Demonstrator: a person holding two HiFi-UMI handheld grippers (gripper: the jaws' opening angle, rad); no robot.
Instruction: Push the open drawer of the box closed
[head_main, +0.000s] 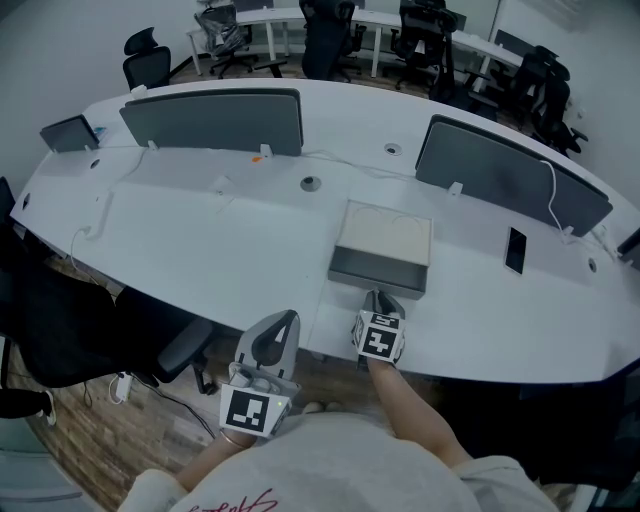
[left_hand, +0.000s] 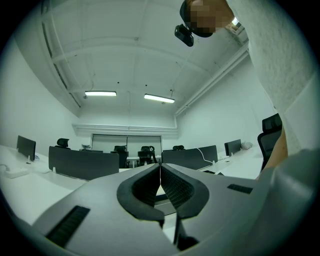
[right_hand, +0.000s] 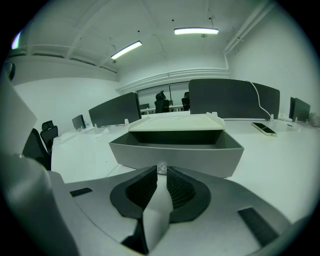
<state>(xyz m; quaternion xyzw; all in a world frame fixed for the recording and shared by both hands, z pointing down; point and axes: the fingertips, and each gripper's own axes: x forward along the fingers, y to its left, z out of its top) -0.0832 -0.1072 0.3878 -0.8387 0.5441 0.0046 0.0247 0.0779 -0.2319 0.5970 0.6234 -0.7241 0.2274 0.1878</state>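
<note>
A flat box with a cream top (head_main: 387, 233) lies on the white table (head_main: 200, 240). Its grey drawer (head_main: 378, 272) stands pulled out toward me. In the right gripper view the drawer (right_hand: 200, 157) fills the middle, empty inside, under the cream top (right_hand: 175, 122). My right gripper (head_main: 378, 297) is at the drawer's front wall, and its tips (right_hand: 161, 171) are closed on a small shiny knob (right_hand: 161, 167). My left gripper (head_main: 281, 324) hangs off the table's near edge, left of the box. It is shut (left_hand: 160, 169) with nothing in it and points out across the room.
A dark phone (head_main: 515, 250) lies right of the box. Grey divider screens (head_main: 215, 120) (head_main: 505, 170) stand along the table's far side with cables near them. Office chairs (head_main: 148, 62) and more desks fill the room behind. The table's near edge runs just below the drawer.
</note>
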